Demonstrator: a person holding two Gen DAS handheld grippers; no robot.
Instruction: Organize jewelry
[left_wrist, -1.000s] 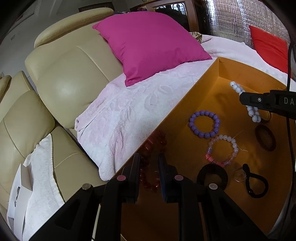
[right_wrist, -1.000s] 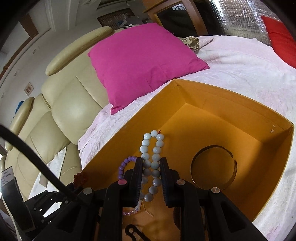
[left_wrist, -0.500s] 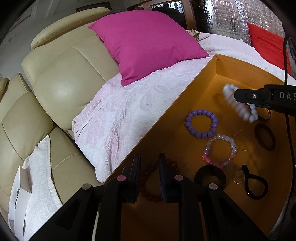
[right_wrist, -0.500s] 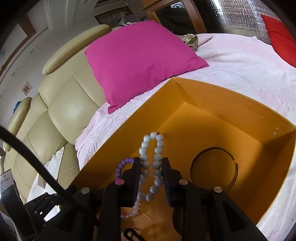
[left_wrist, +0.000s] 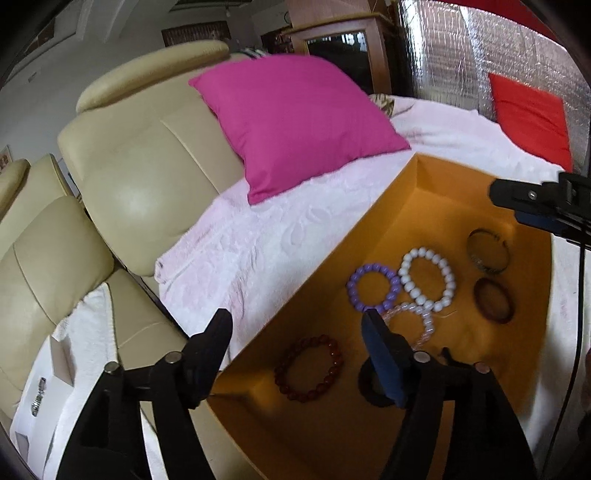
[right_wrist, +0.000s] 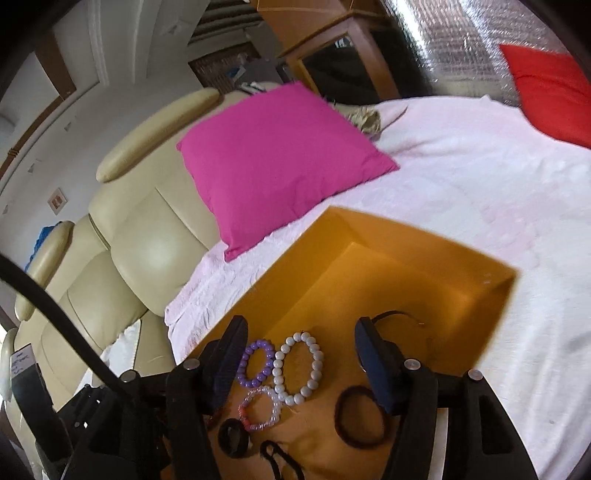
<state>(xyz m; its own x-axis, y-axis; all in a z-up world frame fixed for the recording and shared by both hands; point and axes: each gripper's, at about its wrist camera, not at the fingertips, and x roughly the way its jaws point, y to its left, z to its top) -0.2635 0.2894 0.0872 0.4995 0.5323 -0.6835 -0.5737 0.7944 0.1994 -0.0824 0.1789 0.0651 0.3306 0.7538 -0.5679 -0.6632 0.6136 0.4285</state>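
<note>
Newly dropped round white bead bracelet (right_wrist: 299, 369), flat inside smooth orange box (right_wrist: 436, 258).

No lettering legible — labels too blurred.

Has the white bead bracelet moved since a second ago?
Yes. The white bead bracelet, then pinched, now lies on the orange box floor, touching the purple bracelet.

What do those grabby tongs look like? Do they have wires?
Both tongs are black plastic. The left tongs have dark blue pads and round silver screws. The right tongs look the same. A thin black cable hangs from the right one.
</note>
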